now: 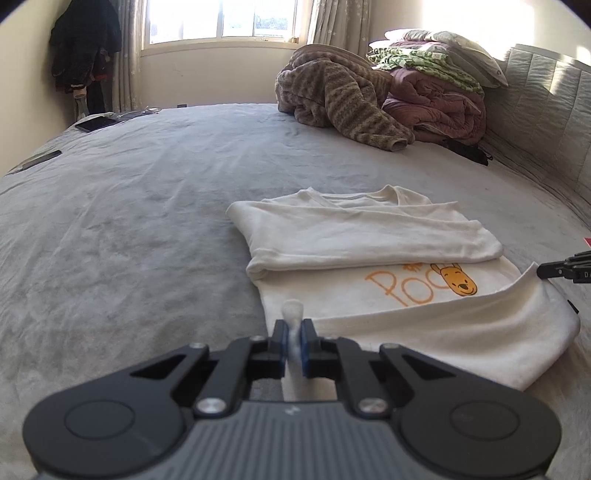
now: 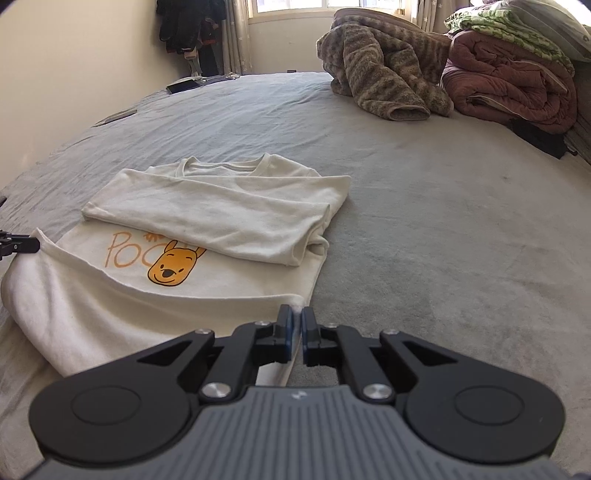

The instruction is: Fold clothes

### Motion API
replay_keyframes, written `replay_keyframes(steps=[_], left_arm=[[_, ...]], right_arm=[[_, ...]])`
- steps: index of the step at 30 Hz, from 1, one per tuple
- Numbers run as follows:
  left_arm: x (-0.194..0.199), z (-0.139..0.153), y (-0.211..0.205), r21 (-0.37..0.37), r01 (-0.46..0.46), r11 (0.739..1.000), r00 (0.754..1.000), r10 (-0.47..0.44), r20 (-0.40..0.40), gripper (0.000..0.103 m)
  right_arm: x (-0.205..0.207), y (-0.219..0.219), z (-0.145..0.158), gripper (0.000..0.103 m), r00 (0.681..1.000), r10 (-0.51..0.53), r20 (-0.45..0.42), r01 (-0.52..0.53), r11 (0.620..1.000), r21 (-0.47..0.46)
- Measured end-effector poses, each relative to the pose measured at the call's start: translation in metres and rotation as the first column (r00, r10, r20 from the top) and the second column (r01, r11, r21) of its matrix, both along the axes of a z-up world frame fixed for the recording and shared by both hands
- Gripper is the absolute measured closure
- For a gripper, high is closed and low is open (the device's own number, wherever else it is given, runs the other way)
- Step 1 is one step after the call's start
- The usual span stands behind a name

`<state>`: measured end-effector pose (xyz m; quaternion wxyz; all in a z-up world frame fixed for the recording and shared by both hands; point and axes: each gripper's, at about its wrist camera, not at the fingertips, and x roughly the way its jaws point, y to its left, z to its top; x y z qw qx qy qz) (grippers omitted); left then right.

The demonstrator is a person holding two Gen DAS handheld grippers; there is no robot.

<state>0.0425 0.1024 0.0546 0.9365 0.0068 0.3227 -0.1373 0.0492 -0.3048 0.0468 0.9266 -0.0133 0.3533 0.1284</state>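
**On the bed: both grippers pinching the shirt hem**

On the grey bed sheet (image 1: pixel 129 221) lies your cream T-shirt (image 1: pixel 369 236), sleeves already folded across the chest, Pooh print (image 1: pixel 454 282) face up. Your left gripper (image 1: pixel 293 336) sits low and level, pointing along the sheet toward the window (image 1: pixel 221 18); its blue pads are clamped on the shirt's bottom-left corner, with a tuft of fabric poking up between them. Your right gripper (image 2: pixel 297 328) has the same low, level pose, jaws nearly closed on the bottom-right corner, cloth pinched between. The hem (image 2: pixel 184 293) between the two grippers is lifted and curled over toward the print, partly covering the lower shirt. Each gripper's tip shows at the edge of the other's view. A striped brown blanket (image 1: pixel 332 99) and a maroon quilt (image 1: pixel 443 110) are piled at the far end, well apart from the shirt.
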Motion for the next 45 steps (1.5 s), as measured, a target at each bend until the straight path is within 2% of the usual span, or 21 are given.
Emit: replay_keyframes(steps=[1,2,5,7,10,11,21,23,24,29,34,37,43,45], left_arm=[[-0.001,0.003,0.001,-0.01,-0.005,1.0,1.0,0.006,0.018,0.096],[-0.002,0.005,0.002,-0.013,-0.013,1.0,0.999,0.013,0.034,0.096],[-0.002,0.008,0.0,0.003,-0.028,1.0,0.997,0.028,0.075,0.096],[0.001,0.004,-0.005,0.036,-0.025,0.999,0.997,0.022,0.073,0.096],[0.007,-0.005,-0.014,0.078,-0.011,0.997,0.999,0.008,0.034,0.096],[0.007,-0.008,-0.015,0.076,-0.005,0.997,1.0,0.004,0.023,0.096],[0.011,-0.012,-0.013,0.056,-0.019,0.998,1.0,0.019,-0.005,0.096],[0.011,-0.012,-0.014,0.054,-0.021,0.998,1.0,0.021,-0.005,0.096],[0.011,-0.012,-0.014,0.053,-0.022,0.998,1.0,0.022,-0.005,0.096],[0.011,-0.012,-0.013,0.052,-0.023,0.998,1.0,0.023,-0.004,0.096],[0.011,-0.011,-0.012,0.05,-0.024,0.998,1.0,0.025,-0.003,0.096],[0.012,-0.012,-0.013,0.051,-0.022,0.998,1.0,0.023,-0.002,0.096],[0.013,-0.014,-0.013,0.056,-0.022,0.998,1.0,0.023,-0.01,0.096],[0.014,-0.014,-0.012,0.054,-0.024,0.998,1.0,0.025,-0.013,0.096]], right_arm=[[-0.002,-0.001,0.003,0.098,1.0,-0.006,0.019,0.006,1.0,0.001],[-0.004,-0.002,0.006,0.103,0.999,-0.018,0.042,0.018,1.0,0.002],[-0.005,-0.005,0.011,0.103,0.993,-0.068,0.096,0.069,0.998,-0.01],[-0.001,-0.006,0.01,0.103,0.994,-0.079,0.08,0.079,0.997,0.003],[0.008,-0.002,-0.001,0.103,0.999,-0.045,-0.005,0.046,0.998,0.044],[0.009,-0.001,-0.002,0.09,0.999,-0.042,-0.014,0.043,0.998,0.05],[0.027,0.004,-0.016,0.087,0.997,-0.012,-0.072,0.017,0.998,0.065],[0.027,0.004,-0.018,0.077,0.997,-0.011,-0.071,0.016,0.998,0.066],[0.027,0.004,-0.018,0.075,0.997,-0.012,-0.07,0.017,0.997,0.069],[0.027,0.008,-0.021,0.076,0.998,-0.011,-0.068,0.015,0.999,0.051],[0.022,0.017,-0.017,0.085,0.999,-0.005,-0.04,0.005,1.0,-0.01],[0.019,0.024,-0.016,0.085,1.0,0.022,-0.018,-0.023,0.999,-0.031],[0.026,0.018,-0.024,0.082,0.998,-0.018,-0.061,0.018,1.0,0.003],[0.027,0.015,-0.024,0.084,0.997,-0.033,-0.065,0.034,0.999,0.027]])
